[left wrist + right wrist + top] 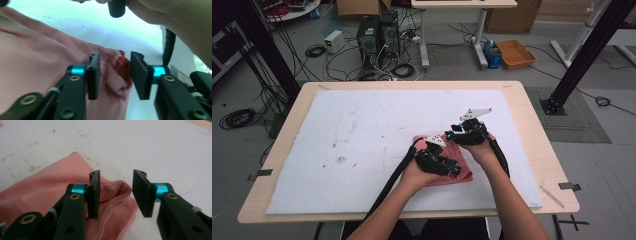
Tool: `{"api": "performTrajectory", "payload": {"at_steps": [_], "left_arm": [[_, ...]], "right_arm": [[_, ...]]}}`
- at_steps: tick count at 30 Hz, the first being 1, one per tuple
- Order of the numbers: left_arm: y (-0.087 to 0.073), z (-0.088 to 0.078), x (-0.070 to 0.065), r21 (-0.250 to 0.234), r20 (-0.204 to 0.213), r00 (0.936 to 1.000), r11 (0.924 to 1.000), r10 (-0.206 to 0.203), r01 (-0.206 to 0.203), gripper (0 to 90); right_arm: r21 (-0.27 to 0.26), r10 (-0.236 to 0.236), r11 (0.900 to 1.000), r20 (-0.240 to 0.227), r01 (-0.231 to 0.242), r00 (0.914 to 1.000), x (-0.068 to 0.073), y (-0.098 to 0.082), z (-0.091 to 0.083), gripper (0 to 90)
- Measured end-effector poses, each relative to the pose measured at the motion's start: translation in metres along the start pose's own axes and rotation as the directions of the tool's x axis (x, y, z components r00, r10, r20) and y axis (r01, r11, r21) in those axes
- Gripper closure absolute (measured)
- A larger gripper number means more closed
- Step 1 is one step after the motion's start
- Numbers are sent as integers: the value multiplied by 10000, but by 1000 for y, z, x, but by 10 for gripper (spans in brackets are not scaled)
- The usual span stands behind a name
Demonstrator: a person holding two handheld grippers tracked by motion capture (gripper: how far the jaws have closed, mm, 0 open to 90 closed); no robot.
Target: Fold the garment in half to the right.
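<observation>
A folded pink cloth [464,172] lies on the white mat [362,135], right of its middle. Both hands rest over it. My left gripper [457,168] is low over the cloth's near right part. In the left gripper view its jaws [115,75] stand apart around a bunched corner with a red hem [122,66], and the pads do not press on it. My right gripper [450,135] sits at the cloth's far edge. In the right gripper view its jaws [116,193] are open with a rounded fold of the cloth [117,188] between them.
The mat covers most of a wooden table [532,125]. A thin wooden stick [552,196] and a piece of dark tape [570,186] lie near the front right corner. Behind the table the floor holds computers [374,35], cables and an orange basket [515,53].
</observation>
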State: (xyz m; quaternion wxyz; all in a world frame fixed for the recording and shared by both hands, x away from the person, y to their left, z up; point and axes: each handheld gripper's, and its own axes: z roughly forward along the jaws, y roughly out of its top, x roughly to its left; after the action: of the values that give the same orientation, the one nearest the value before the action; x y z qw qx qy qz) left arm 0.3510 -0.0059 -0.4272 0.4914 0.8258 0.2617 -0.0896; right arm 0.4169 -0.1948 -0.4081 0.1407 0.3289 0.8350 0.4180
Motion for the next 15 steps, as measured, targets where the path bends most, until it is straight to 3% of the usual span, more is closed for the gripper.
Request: {"api": "performTrajectory", "payload": {"at_steps": [2, 6, 13, 15], "left_arm": [[0, -2, 0, -73, -3, 10000, 9999, 96, -96, 531], [2, -18, -2, -634, -587, 9981, 9978, 160, -197, 487], [-6, -57, 12, -1249, -1403, 9899, 9922, -211, 34, 380], [-11, -69, 16, -1395, -1447, 9888, 9901, -362, 159, 354]], "right_arm": [[-7, 84, 10000, -9, -84, 10000, 0, 0, -1, 513], [-109, -76, 9999, 104, 77, 9999, 4, -1, -9, 432], [-299, -618, 9976, -41, 617, 9981, 16, -2, -26, 410], [-236, -764, 9968, -72, 762, 9971, 21, -4, -29, 402]]}}
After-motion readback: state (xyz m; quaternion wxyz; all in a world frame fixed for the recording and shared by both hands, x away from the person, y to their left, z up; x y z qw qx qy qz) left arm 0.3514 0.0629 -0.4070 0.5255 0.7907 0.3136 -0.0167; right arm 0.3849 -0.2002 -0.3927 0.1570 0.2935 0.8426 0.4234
